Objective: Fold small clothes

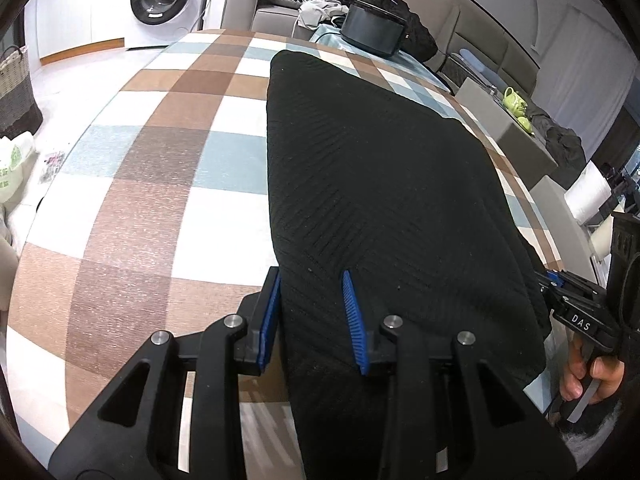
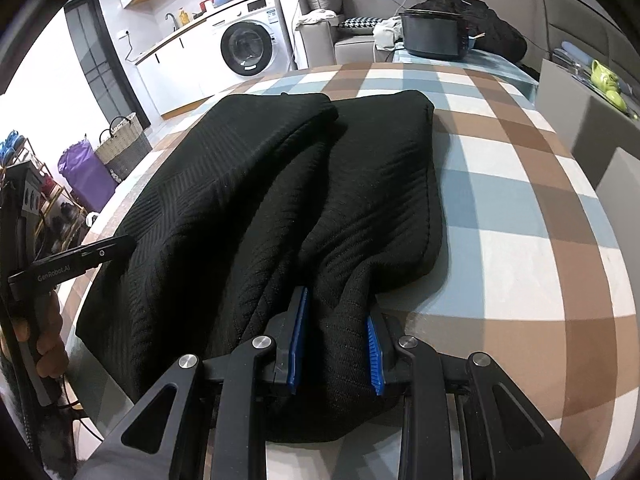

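Note:
A black ribbed knit garment [image 1: 372, 184] lies lengthwise on the checked tablecloth [image 1: 160, 184]; in the right wrist view the garment [image 2: 280, 200] shows folded layers. My left gripper [image 1: 314, 300] has its blue pads either side of the garment's near left edge, jaws partly apart with cloth between them. My right gripper [image 2: 336, 328] holds a bunched fold of the near right edge between its blue pads. The right gripper also shows at the right edge of the left wrist view [image 1: 576, 312], and the left one at the left of the right wrist view [image 2: 80, 260].
A black pot [image 1: 372, 28] stands beyond the table's far end on a light blue cloth. A washing machine [image 2: 248, 50], sofa and wicker basket [image 2: 124, 144] are behind. A grey side table with green teapot [image 1: 516, 102] stands to the right.

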Demonstrator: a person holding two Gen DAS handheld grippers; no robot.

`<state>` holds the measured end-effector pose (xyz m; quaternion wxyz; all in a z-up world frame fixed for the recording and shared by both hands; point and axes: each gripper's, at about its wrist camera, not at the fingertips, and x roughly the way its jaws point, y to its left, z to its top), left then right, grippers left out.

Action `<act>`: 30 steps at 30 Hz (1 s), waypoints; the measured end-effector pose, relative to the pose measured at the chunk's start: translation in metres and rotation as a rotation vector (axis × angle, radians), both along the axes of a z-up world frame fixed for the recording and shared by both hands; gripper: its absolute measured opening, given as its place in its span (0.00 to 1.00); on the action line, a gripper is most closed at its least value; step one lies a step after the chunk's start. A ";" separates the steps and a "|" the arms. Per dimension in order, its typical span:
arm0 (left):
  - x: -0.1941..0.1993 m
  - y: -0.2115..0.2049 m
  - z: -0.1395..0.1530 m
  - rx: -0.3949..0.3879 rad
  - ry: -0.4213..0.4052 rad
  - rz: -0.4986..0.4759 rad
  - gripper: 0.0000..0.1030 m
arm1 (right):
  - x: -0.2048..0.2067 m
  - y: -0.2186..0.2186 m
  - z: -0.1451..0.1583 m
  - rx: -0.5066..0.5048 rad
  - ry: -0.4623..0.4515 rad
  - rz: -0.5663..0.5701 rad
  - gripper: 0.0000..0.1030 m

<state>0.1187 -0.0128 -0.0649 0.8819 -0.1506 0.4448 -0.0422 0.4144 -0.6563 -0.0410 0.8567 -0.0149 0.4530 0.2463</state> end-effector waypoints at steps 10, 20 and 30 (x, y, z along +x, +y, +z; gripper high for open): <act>-0.005 0.002 0.000 -0.010 -0.011 -0.005 0.27 | 0.001 0.006 0.001 -0.036 0.001 -0.017 0.27; -0.014 0.004 0.014 -0.002 -0.029 0.022 0.30 | -0.003 -0.017 0.030 0.067 -0.078 -0.112 0.41; -0.027 -0.018 0.028 0.024 -0.085 -0.028 0.62 | 0.040 0.029 0.016 0.201 0.073 -0.014 0.42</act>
